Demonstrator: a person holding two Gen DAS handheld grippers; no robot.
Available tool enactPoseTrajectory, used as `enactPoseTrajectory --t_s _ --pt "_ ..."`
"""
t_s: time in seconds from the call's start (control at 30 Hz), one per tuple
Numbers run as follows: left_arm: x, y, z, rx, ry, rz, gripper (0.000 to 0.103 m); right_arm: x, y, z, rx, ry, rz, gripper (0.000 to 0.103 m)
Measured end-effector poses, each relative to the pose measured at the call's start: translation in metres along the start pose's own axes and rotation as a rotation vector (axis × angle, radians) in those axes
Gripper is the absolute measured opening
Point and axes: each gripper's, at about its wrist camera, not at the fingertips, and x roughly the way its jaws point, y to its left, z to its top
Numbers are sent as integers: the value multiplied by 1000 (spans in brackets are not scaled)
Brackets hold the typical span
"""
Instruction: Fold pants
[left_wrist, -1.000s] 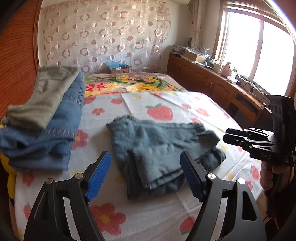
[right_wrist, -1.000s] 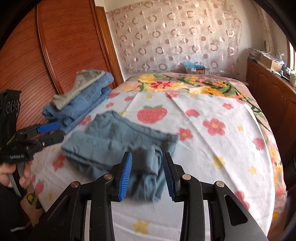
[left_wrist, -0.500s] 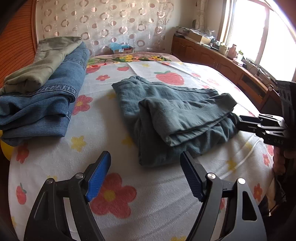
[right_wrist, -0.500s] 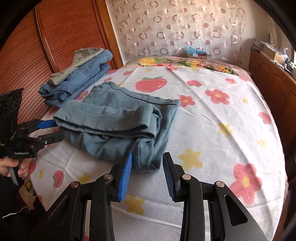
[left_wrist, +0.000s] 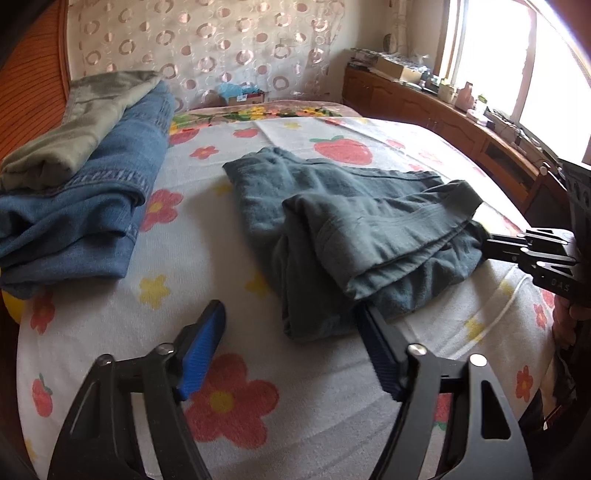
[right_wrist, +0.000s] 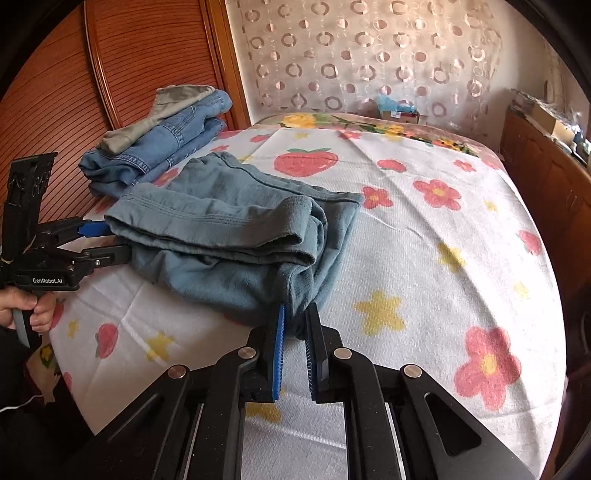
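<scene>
Bright daylight, window (left_wrist: 491, 55) glare blown out (fisheye-bent edges).

Garments on bed: three.
- One teal-grey pants (left_wrist: 354, 221), folded, mid-frame in the left wrist view.
- One blue jeans (left_wrist: 85, 199), folded, at 9 o'clock.
- One olive-grey garment (left_wrist: 85, 122) on top of the jeans, at 10 o'clock.

Handheld grippers: two. The left gripper (left_wrist: 291, 350) at 6 o'clock, the right gripper (right_wrist: 295, 347) at 6 o'clock in its own view.

Flower-and-strawberry bedspread (right_wrist: 424, 258): one.

Cardboard box (left_wrist: 243, 98) at 12 o'clock by the curtain (left_wrist: 229, 48): one. Curtains: one.
</scene>
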Motion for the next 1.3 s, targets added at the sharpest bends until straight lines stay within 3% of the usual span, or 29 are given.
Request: enactPoseTrajectory --t_s 0.2,0.27,0.53,0.77,1.07,1.2,1.27,1.3 --pt "5 -6 3 3 -6 -26 53 -1 -4 -1 9 0 19 10" --pt "3 -8 2 6 -12 -53 39 -1 -3 -1 9 1 16 10" --pt "-8 -16 -1 51 -52 -71 14 -4 -3 -1 17 -10 32 9" --pt "-30 -31 -13 90 -50 -78 13 -28 6 -13 -9 -26 48 8" --pt "-43 -33 -34 66 -33 -84 14 -58 15 -30 -14 -20 66 7" --pt "-36 -34 -34 63 0 -67 22 -56 19 -31 -33 -14 50 8" --pt "-39 -34 -34 57 -2 -73 28 -57 18 -31 -27 -11 51 10" --pt "-41 -34 -34 57 -7 -71 36 -58 18 -31 -27 -12 46 10"
